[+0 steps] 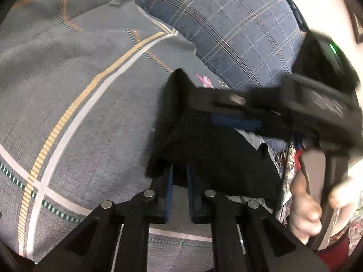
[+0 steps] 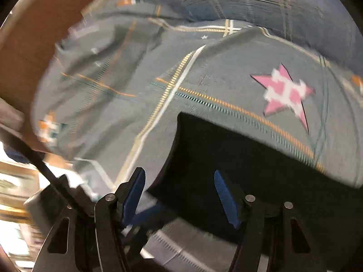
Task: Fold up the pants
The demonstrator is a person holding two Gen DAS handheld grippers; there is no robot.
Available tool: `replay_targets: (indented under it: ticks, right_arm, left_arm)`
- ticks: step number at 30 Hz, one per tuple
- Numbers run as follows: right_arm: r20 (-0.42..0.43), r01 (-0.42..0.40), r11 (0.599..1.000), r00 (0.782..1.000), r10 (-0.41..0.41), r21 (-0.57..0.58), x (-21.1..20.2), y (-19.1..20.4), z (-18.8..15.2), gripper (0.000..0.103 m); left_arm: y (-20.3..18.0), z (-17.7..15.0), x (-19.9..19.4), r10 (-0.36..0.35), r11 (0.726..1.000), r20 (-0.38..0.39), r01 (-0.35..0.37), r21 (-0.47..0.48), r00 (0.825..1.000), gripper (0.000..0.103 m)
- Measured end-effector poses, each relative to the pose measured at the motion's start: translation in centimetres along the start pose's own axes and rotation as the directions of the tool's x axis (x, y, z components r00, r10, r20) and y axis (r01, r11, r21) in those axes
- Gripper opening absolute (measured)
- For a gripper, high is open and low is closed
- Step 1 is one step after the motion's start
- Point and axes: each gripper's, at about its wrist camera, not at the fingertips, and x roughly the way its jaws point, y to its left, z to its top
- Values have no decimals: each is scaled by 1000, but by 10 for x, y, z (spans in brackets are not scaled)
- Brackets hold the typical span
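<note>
The black pants (image 1: 211, 145) are a folded bundle held above the grey patterned bed cover (image 1: 68, 79). My left gripper (image 1: 180, 176) is shut on the pants' near edge, with its blue pads close together. My right gripper (image 2: 180, 195) is open, its blue pads (image 2: 133, 195) spread apart, with the black pants (image 2: 261, 165) lying just ahead of and between them. The right gripper also shows in the left wrist view (image 1: 306, 104) as a blurred black body over the pants' far side, held by a hand.
A blue plaid pillow (image 1: 226, 29) lies at the head of the bed. A pink star (image 2: 288, 93) is printed on the cover beyond the pants. A brown headboard or wall (image 2: 34, 34) stands at the left. Clutter shows off the bed's right edge (image 1: 292, 158).
</note>
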Motion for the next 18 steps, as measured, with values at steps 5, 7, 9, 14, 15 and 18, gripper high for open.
replay_targets:
  ticks: [5,7,9,14,15,18]
  right_arm:
    - [-75,237,969,967,-242,-73,47,29,20,71]
    - [-83,287,950,951,-298,-123,57,40,20,84]
    - [-100,332,918,928,-359,-216,68,52,17,86]
    - [-70,372,881,911,-407,-292,62,49,10,45]
    - [-73,360,891,917,-393,-278,57,44,9,30]
    - [-74,285,932,949,-308,-224,41,33,5,12]
  left_arm:
    - [11,-3,0,-67,997,11,67,-45,998,13]
    - [13,-3,1,-100,993,12,100,-62,995,19]
    - [11,-4,2,-112,991,16,113,-68,994,22]
    - [-2,-6,10,-113,993,-39,111,-51,993,2]
    - [-7,-6,7,-117,993,-33,115,-37,993,2]
    - [-25,-6,0,-112,994,-24,113,14,993,2]
